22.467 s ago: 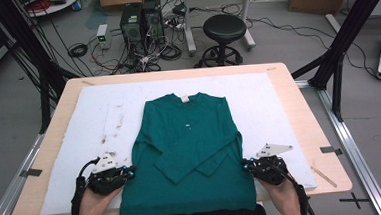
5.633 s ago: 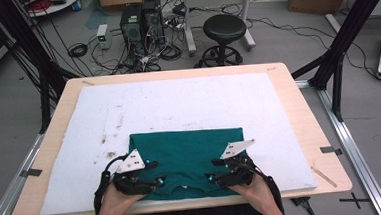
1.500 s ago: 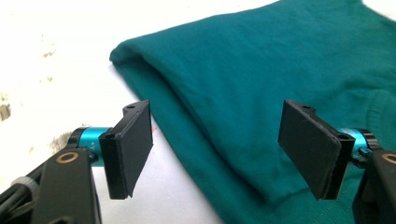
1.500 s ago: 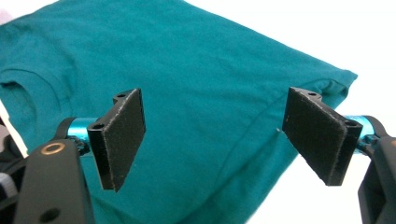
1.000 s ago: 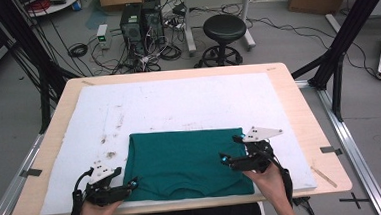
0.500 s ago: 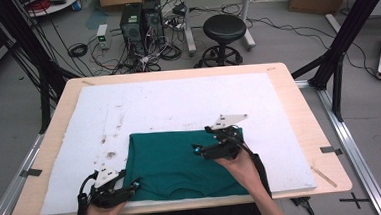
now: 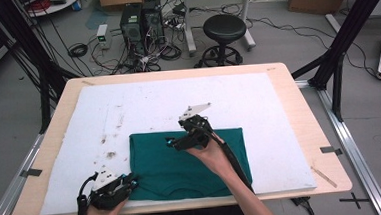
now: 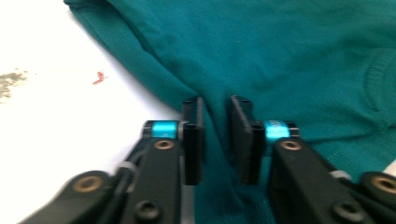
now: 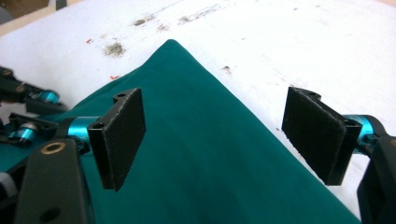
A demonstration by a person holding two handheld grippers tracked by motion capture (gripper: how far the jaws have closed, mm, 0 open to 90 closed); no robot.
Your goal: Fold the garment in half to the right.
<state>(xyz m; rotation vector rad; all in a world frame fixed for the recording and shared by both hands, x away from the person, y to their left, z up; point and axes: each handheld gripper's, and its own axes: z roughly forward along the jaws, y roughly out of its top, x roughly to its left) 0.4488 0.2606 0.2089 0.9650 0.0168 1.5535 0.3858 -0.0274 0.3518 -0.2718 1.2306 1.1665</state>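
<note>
A teal sweater (image 7: 192, 162) lies folded into a rectangle on the near middle of the white mat (image 7: 258, 108). My left gripper (image 7: 129, 183) sits at its near left corner. In the left gripper view its jaws have just been closing, and they now stand shut (image 8: 217, 135) on a raised fold of the teal fabric (image 8: 280, 56). My right gripper (image 7: 173, 142) hovers above the sweater's far left part, open, pads wide apart (image 9: 219, 130) with nothing between them. Below them the sweater (image 9: 210, 154) shows a corner, with the left gripper (image 9: 28, 112) beyond.
Brown stains (image 7: 111, 155) mark the mat left of the sweater. The wooden table (image 7: 325, 129) frames the mat. A black stool (image 7: 222, 28), computer towers and cables stand on the floor beyond the far edge, with black frame posts at both sides.
The right gripper has lifted and swung from the sweater's right edge leftward across it to its far left part. The left gripper stayed at the near left corner and closed on the fabric.
</note>
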